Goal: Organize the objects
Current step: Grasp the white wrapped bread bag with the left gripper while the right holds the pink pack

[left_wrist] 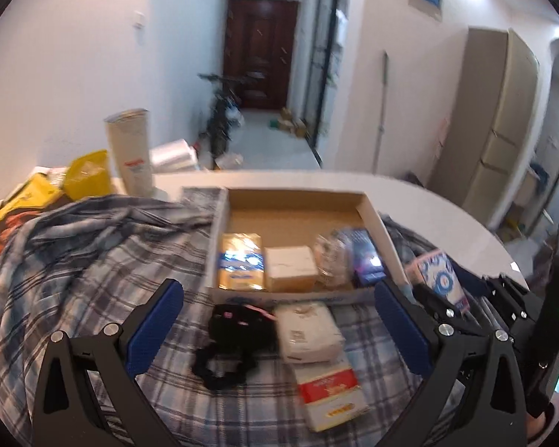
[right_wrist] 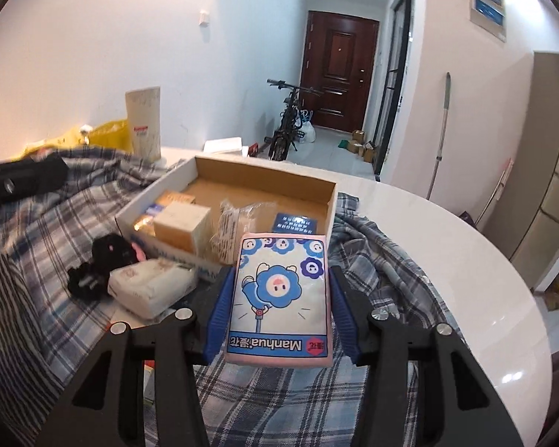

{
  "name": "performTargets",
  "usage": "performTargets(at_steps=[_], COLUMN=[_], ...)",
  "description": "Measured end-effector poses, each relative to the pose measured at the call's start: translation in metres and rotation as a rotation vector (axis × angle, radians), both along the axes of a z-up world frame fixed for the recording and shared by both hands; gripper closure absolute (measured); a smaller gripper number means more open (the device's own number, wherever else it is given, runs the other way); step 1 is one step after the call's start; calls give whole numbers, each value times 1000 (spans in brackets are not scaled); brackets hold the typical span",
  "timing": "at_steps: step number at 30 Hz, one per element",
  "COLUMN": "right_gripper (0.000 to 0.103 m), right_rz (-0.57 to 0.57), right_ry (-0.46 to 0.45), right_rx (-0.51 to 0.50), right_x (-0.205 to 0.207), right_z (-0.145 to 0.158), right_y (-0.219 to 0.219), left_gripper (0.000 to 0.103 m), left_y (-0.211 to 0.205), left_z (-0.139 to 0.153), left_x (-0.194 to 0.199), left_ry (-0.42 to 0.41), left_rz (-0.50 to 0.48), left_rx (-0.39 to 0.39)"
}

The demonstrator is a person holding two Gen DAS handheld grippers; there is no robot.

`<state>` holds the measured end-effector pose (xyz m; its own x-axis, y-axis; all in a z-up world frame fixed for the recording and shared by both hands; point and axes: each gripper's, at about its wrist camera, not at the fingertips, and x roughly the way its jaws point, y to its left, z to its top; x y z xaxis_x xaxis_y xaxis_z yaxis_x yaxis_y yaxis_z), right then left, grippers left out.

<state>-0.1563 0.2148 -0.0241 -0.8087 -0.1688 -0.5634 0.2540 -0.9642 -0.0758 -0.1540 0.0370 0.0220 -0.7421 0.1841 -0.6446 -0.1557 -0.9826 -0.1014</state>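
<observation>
My right gripper [right_wrist: 281, 283] is shut on a pink tissue pack [right_wrist: 279, 294] printed with blue flower figures, held just above the plaid cloth in front of the box. This pack [left_wrist: 439, 275] also shows at the right of the left wrist view. An open cardboard box [left_wrist: 294, 195] holds a gold packet [left_wrist: 242, 264], a beige carton [left_wrist: 290, 268], a clear bag [left_wrist: 329, 260] and a blue packet [left_wrist: 365, 257]. My left gripper [left_wrist: 277, 287] is open above a black bundle [left_wrist: 234, 327], a white tissue pack [left_wrist: 309, 331] and a red-and-white pack [left_wrist: 331, 395].
A plaid cloth [left_wrist: 93, 260] covers much of the round white table [right_wrist: 447, 246]. A tall white tube [left_wrist: 130, 149] and yellow bags [left_wrist: 85, 175] stand at the back left. A bicycle [right_wrist: 287, 123] is parked in the hallway beyond.
</observation>
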Motion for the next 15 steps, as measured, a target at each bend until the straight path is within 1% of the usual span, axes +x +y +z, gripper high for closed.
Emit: performTargets(at_steps=[2, 4, 6, 8, 11, 15], right_gripper=[54, 54, 54, 54, 54, 54], right_rz=[-14, -34, -43, -47, -54, -43], right_ry=[11, 20, 18, 15, 15, -1], right_rx=[-12, -15, -20, -33, -56, -73], right_x=[1, 2, 1, 1, 1, 1], right_z=[4, 6, 6, 8, 10, 9], right_y=[6, 10, 12, 16, 20, 21], left_gripper=[0, 0, 2, 6, 7, 15], left_y=[11, 19, 28, 33, 38, 37], left_z=[-5, -12, -20, -31, -52, -76], left_x=[-10, -16, -21, -28, -38, -50], left_ry=[-59, -89, -119, -162, -233, -304], left_rz=[-49, -67, -75, -82, -83, -71], left_rx=[9, 11, 7, 10, 10, 14])
